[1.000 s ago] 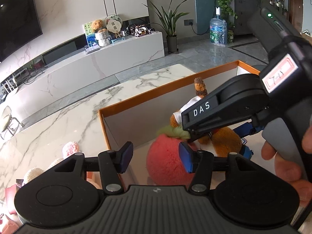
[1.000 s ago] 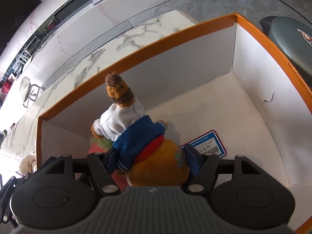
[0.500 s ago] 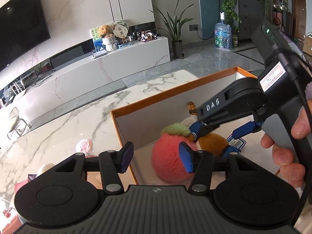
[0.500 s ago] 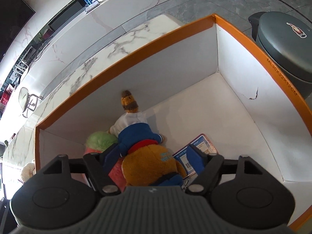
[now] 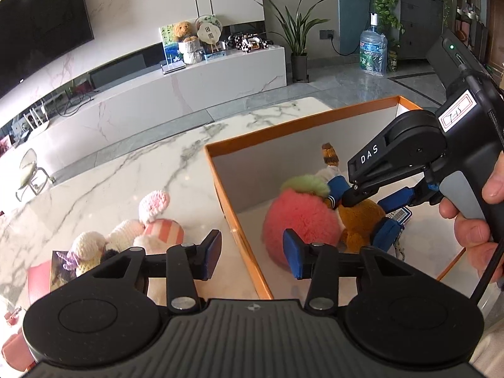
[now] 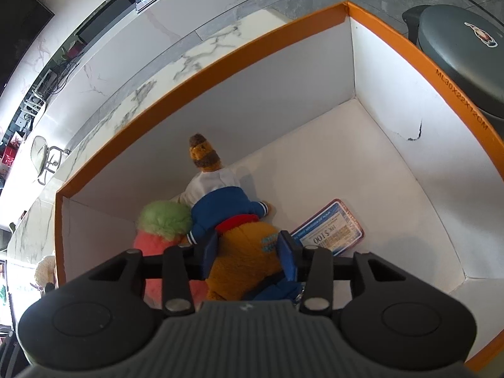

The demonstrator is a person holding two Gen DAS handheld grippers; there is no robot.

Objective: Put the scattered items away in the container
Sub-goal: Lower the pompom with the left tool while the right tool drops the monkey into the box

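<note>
Right tongs [image 6: 247, 253]: pointed steeply down into the box; the blue pads are seen on either side of the bear's brown rump, and the jaws are closing on it.
Left tongs [image 5: 252, 250]: held over the box's near-left wall, jaws closing with nothing between the pads; the orange rim is seen below the gap.
Hand [image 5: 478, 220]: seen at 3 o'clock in the left view, wrapped around the right tool's grip.
Bear [image 6: 239, 252]: lying in the box's left half, head toward the far wall at 12 o'clock, in a white and blue jacket.
Peach [image 5: 299, 217]: a pink plush with a green tuft, touching the bear at its 9 o'clock, against the left wall.
Tag [image 6: 330, 233]: a blue-edged card flat on the box floor, just at 3 o'clock of the bear.
Box [image 6: 315, 22]: orange outside, white inside, set on the table; its right half is bare.
Knit toys [image 5: 132, 230]: a pink and cream cluster left on the table [image 5: 126, 170], at 9 o'clock of the box, outside it.
</note>
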